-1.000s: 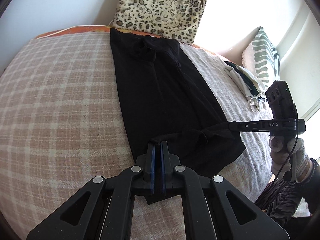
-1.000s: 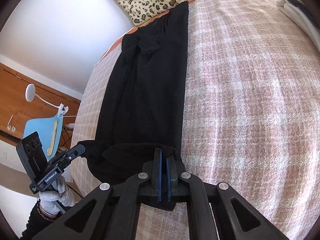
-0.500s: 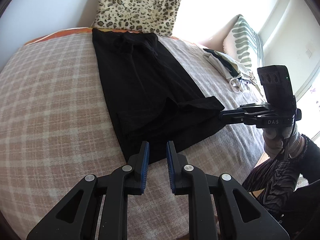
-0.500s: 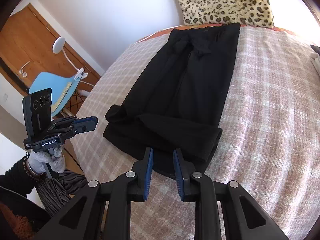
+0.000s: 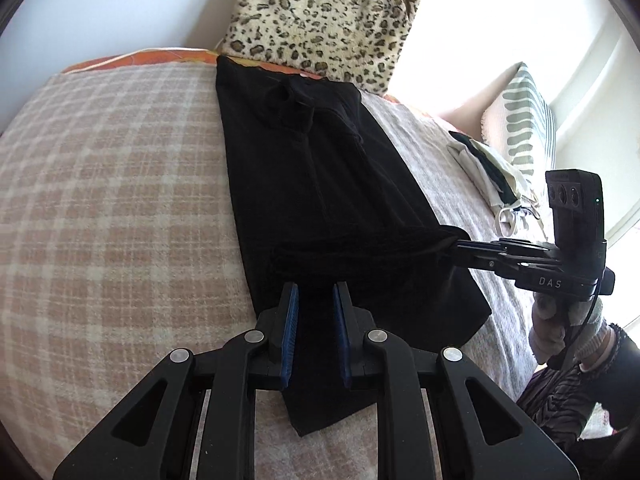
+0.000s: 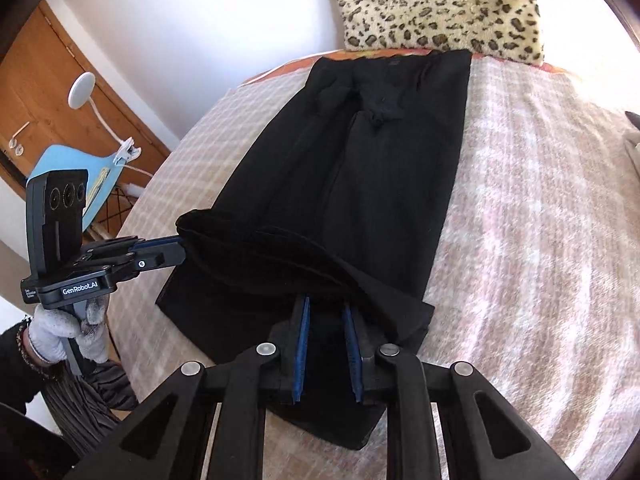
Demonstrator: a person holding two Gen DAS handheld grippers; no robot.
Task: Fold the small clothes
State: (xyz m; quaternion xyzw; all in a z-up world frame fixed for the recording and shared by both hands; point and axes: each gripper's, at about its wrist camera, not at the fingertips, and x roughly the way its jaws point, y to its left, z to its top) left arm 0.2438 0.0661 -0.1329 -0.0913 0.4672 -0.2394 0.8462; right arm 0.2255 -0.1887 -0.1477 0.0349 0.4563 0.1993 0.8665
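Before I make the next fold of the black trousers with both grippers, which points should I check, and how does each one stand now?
1. Far part of the black trousers lies flat on the blanket: ok.
2. Near end is raised as a ridge between the two grippers: ok.
3. Left gripper holds firmly: cannot tell. Its jaws have just been opening and cloth is between them.
4. Right gripper holds firmly: cannot tell. Its jaws have just been opening and cloth covers its tips.
5. Pile of clothes lies apart from the trousers: ok.
6. Nothing lies on the trousers toward the leopard pillow: ok.
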